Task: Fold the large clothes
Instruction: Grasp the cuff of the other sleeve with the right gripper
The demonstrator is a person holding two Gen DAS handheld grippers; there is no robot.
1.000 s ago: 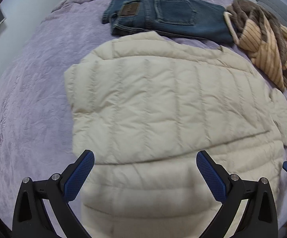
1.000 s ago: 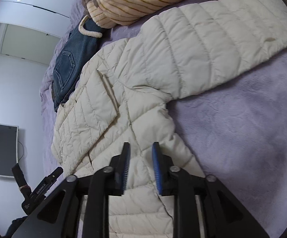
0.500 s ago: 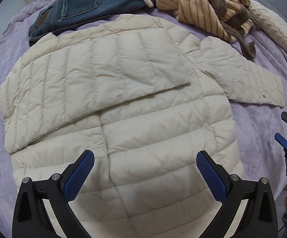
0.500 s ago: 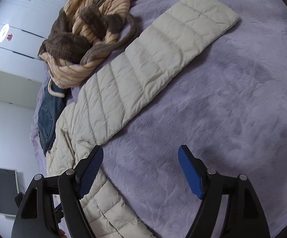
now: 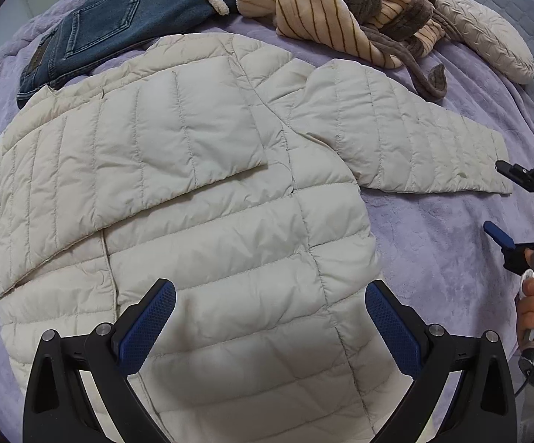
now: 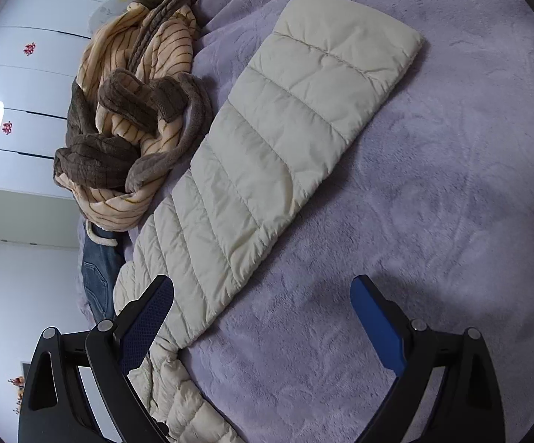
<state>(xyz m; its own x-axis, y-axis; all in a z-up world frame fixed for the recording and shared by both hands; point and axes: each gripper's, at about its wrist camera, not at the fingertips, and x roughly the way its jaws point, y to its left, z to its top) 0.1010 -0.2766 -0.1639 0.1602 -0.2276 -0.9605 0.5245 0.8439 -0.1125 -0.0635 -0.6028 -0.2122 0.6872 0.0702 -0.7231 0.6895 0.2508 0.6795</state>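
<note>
While cream jacket (image 5: 230, 203) lies flat (no legible label), both grippers' jaws gape — left (image 5: 270, 317), right (image 6: 261, 317) — holding nothing.

- A bed covered in a plush lilac fleece blanket (image 5: 433, 229) is carrying all the clothes.
- A cream quilted puffer jacket (image 5: 230, 221) is lying flat on it, one sleeve (image 6: 285, 147) stretching out over the fleece, the other lying folded across the body.
- A pair of dark blue denim jeans (image 5: 119, 33) is lying just beyond the jacket's top edge.
- A crumpled peach-and-brown striped fleece robe (image 5: 341, 3) is sitting beside the jeans, overlapping them.
- A cream quilted pillow (image 5: 488, 33) is resting near the robe.
</note>
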